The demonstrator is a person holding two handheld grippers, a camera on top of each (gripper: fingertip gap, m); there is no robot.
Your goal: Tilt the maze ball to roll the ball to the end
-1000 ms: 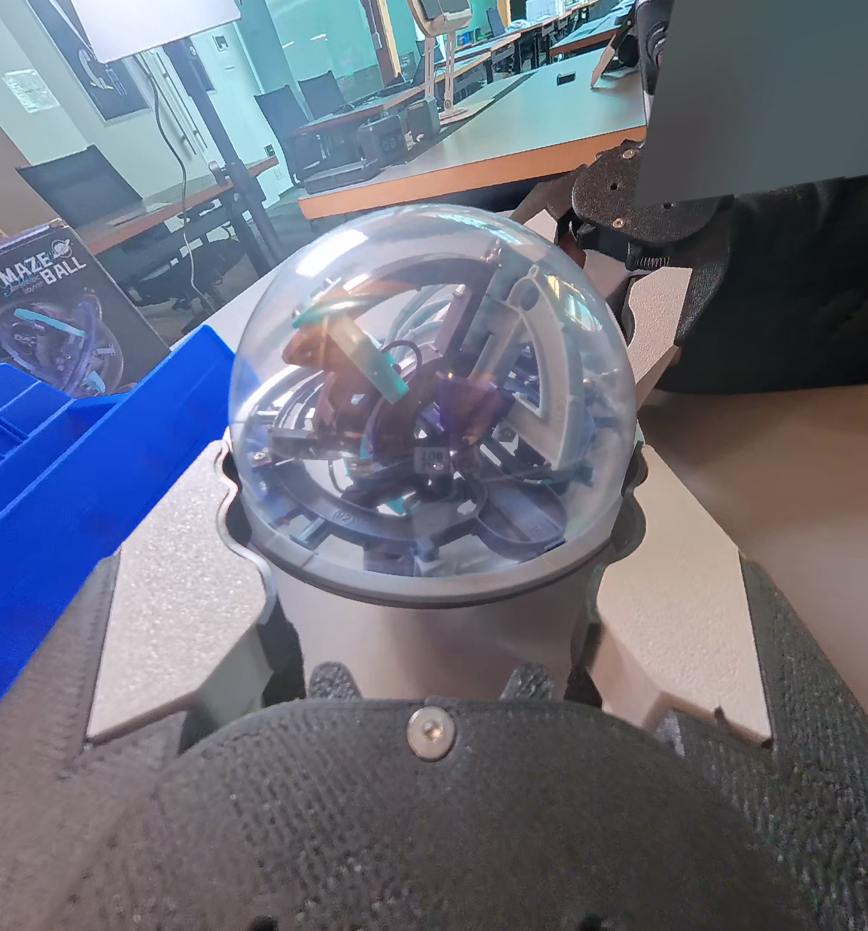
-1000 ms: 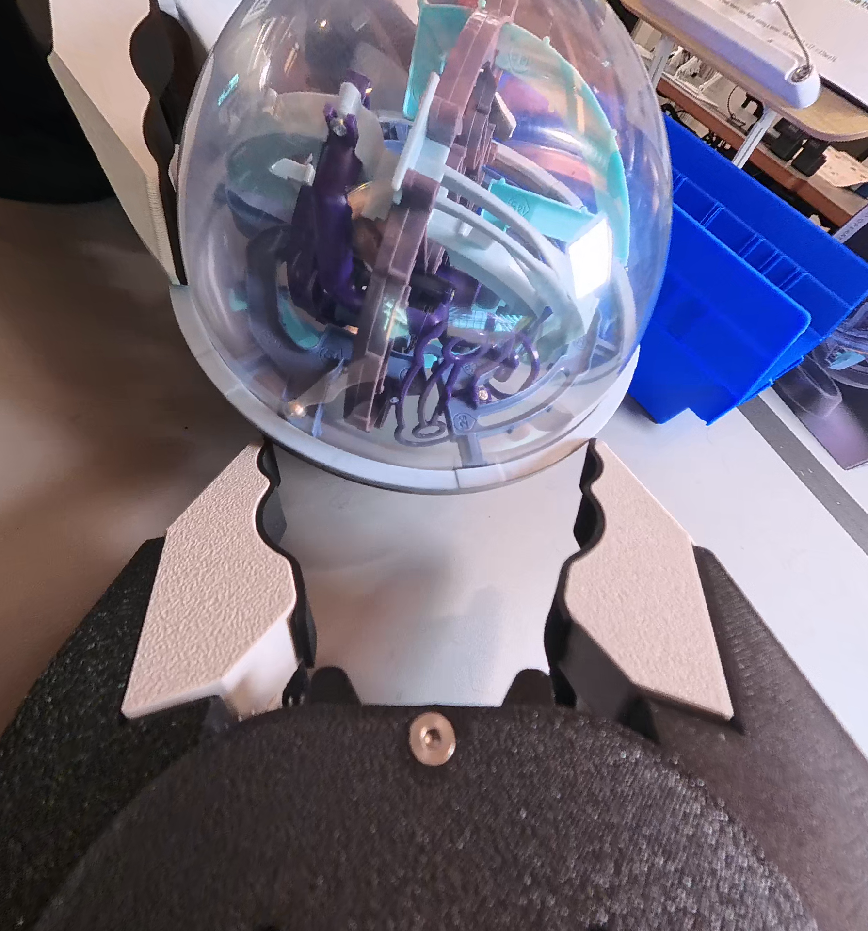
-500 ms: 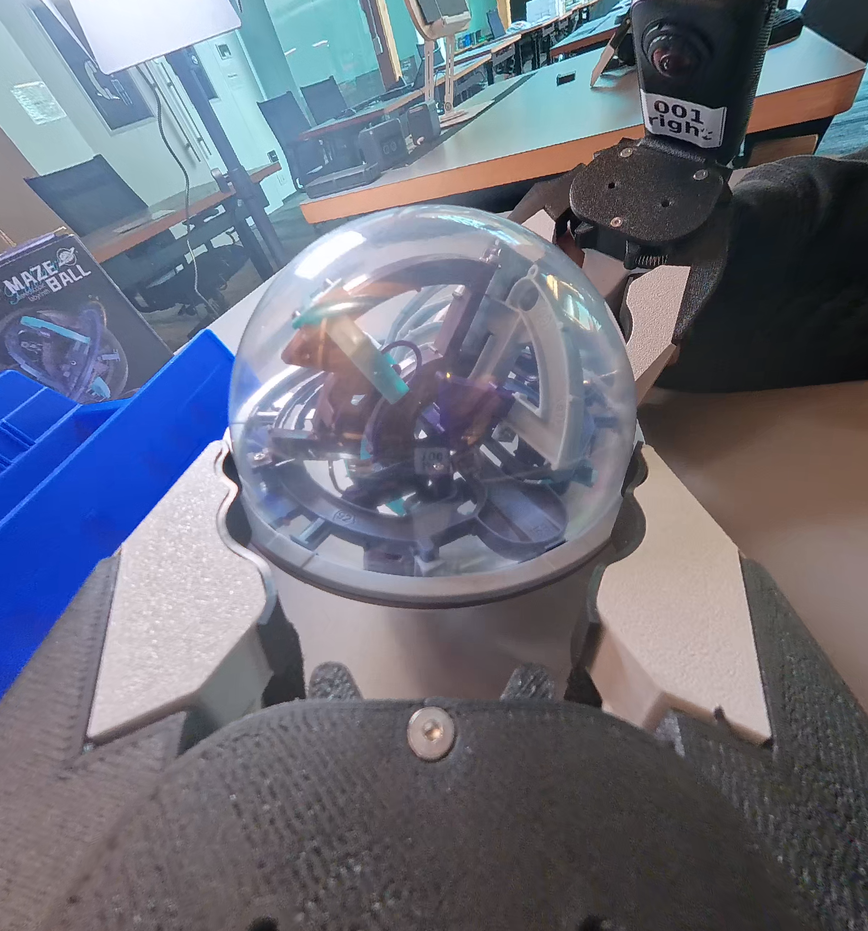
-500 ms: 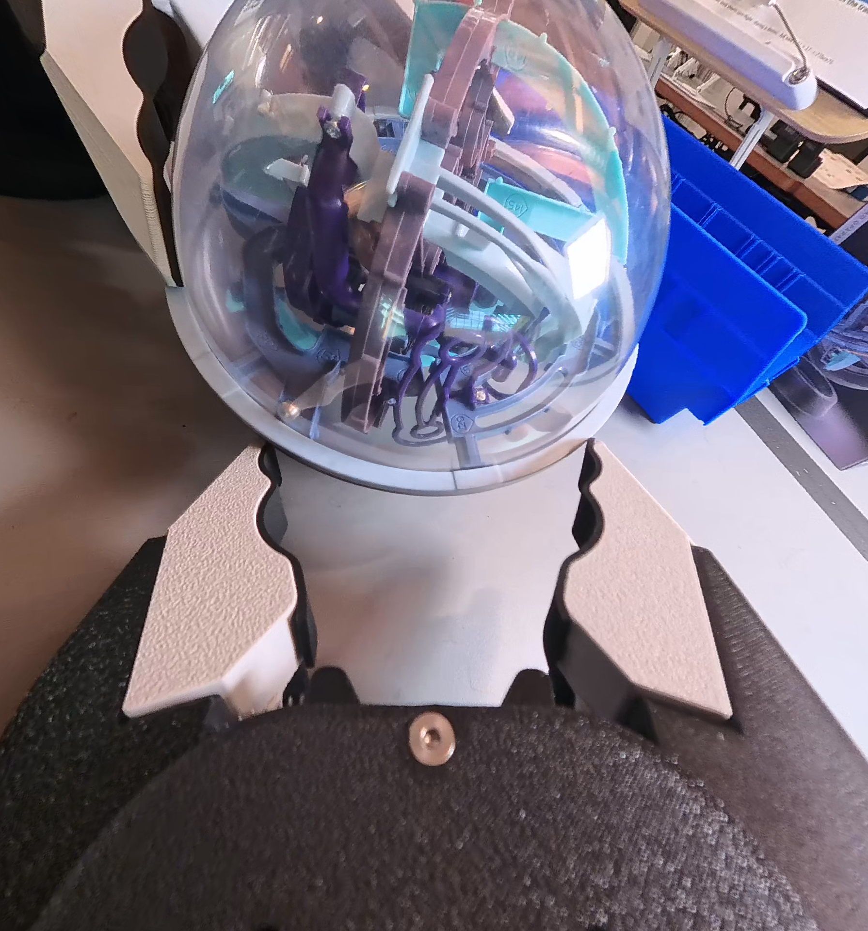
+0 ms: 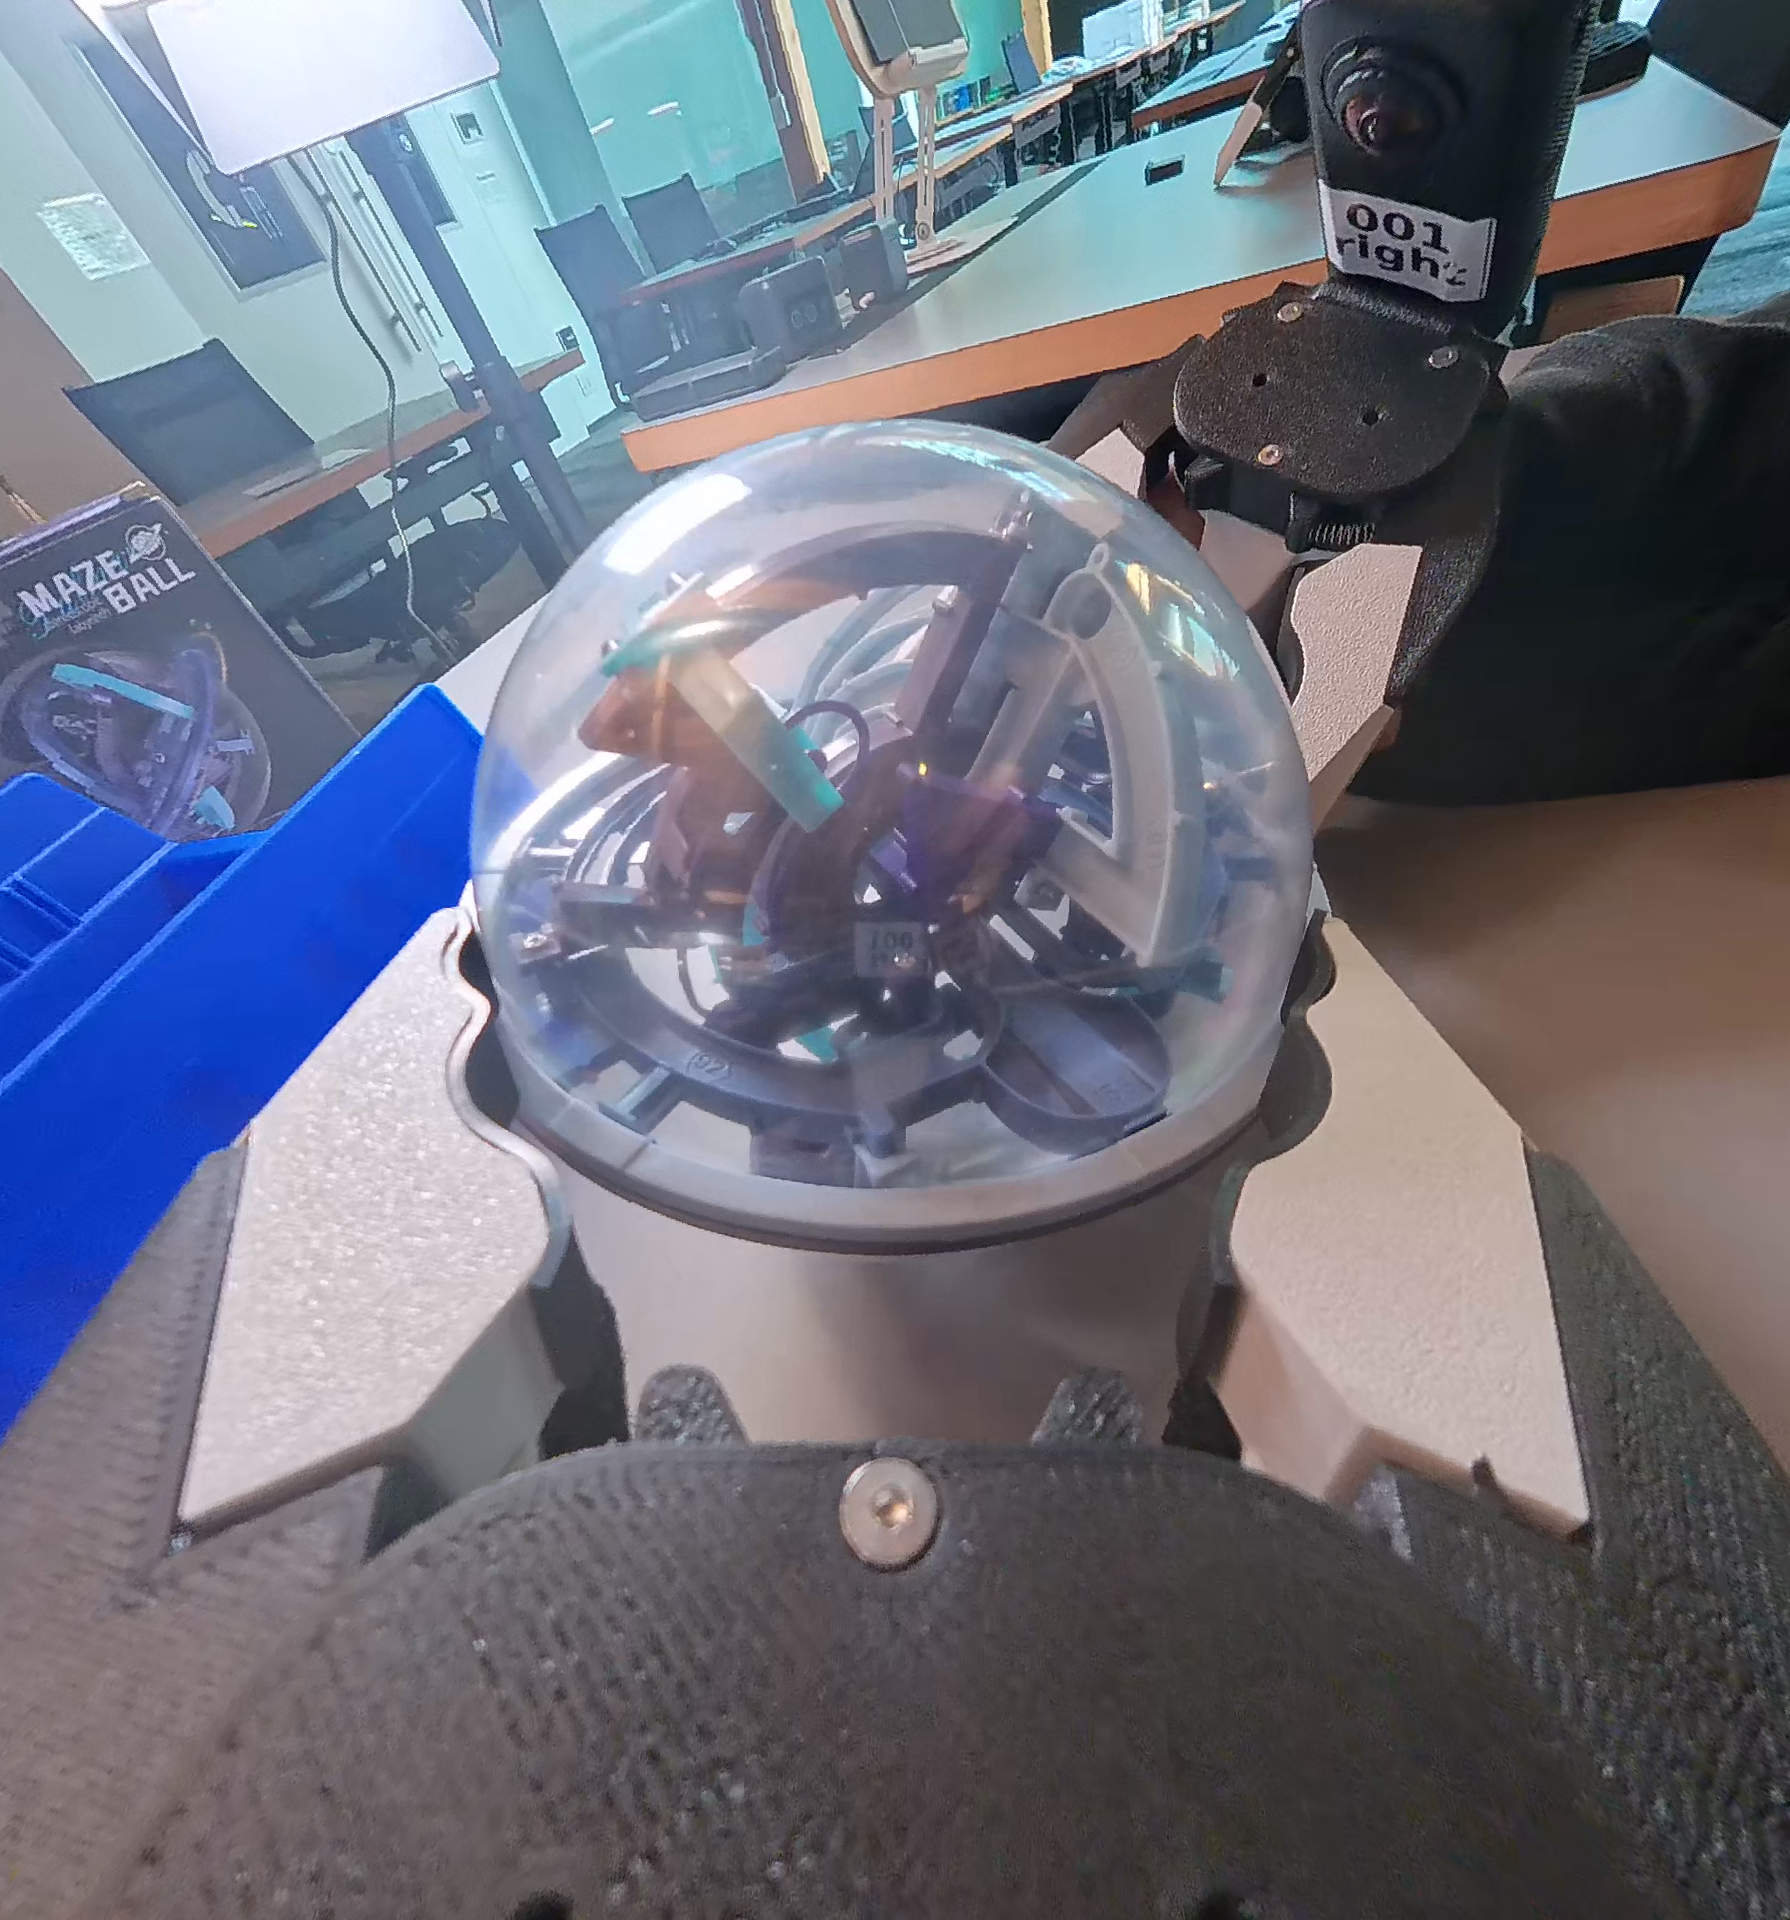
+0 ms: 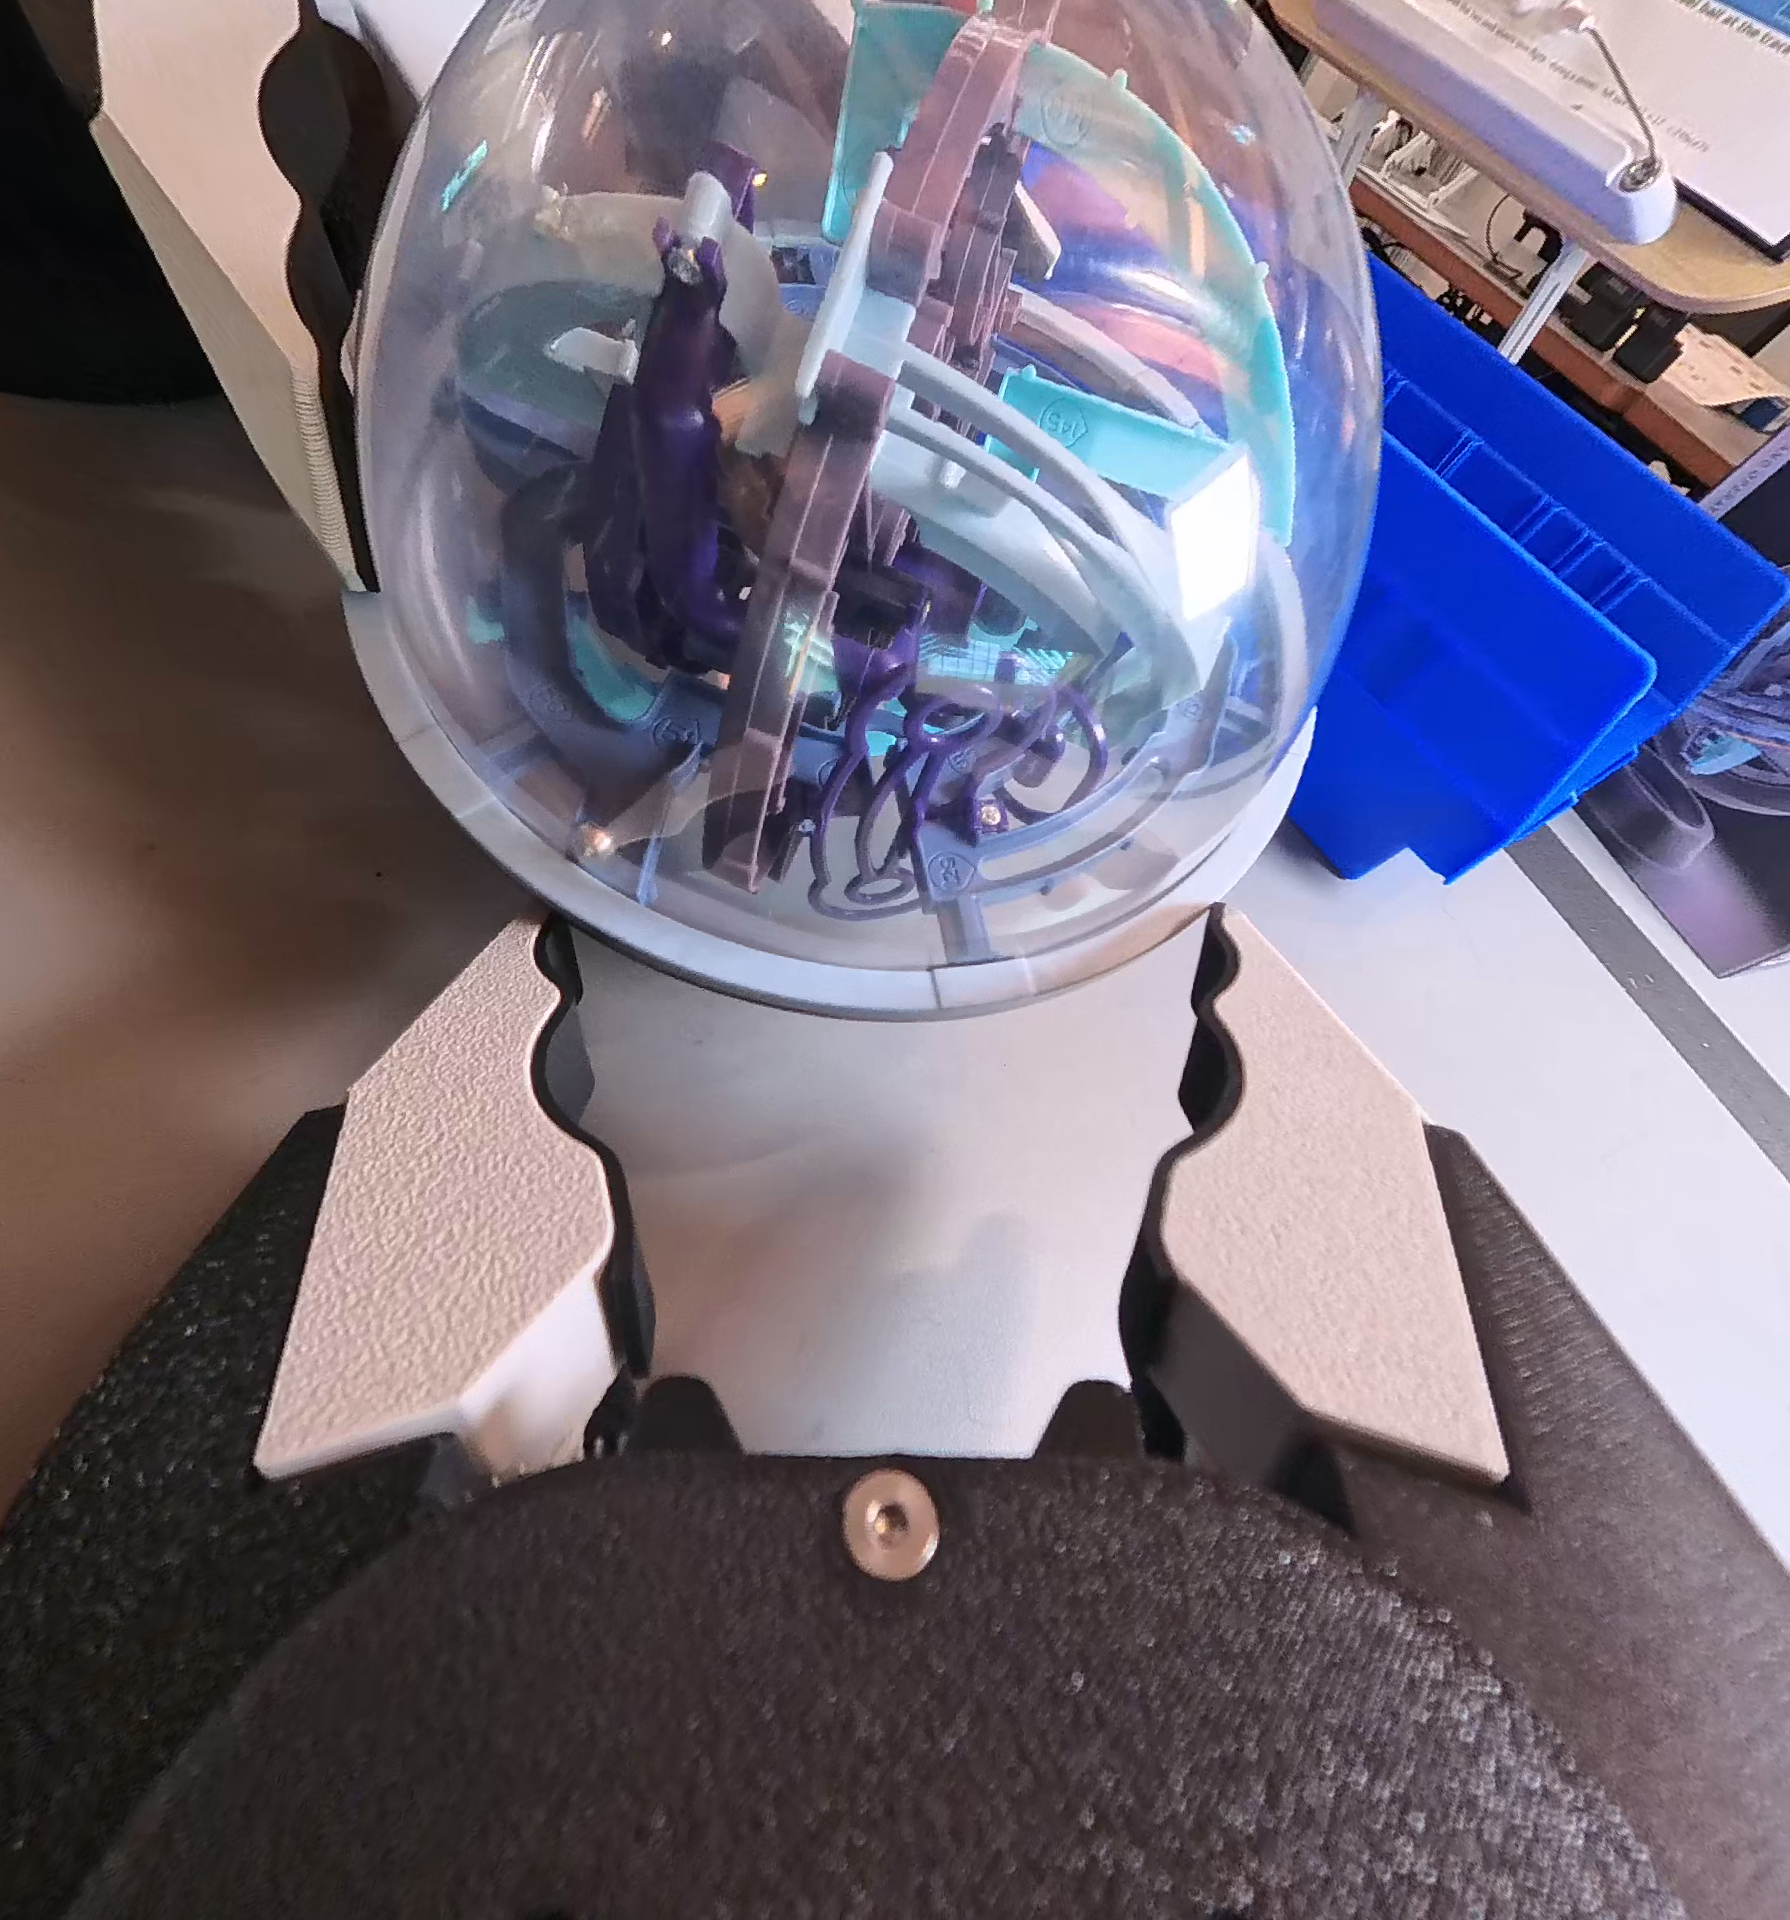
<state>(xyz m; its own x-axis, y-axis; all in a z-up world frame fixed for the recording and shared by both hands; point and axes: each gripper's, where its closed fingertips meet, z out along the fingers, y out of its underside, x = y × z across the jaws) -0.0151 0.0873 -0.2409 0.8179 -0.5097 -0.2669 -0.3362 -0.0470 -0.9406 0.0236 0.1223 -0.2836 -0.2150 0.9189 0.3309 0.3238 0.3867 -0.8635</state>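
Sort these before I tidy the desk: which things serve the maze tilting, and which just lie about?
In use: maze ball; left claw; right claw.
Lying about: blue bins; maze ball box.

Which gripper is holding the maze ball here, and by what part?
Left gripper clamps the maze ball on both sides at its grey equator rim. Right gripper only reaches the rim; its contact cannot be told.
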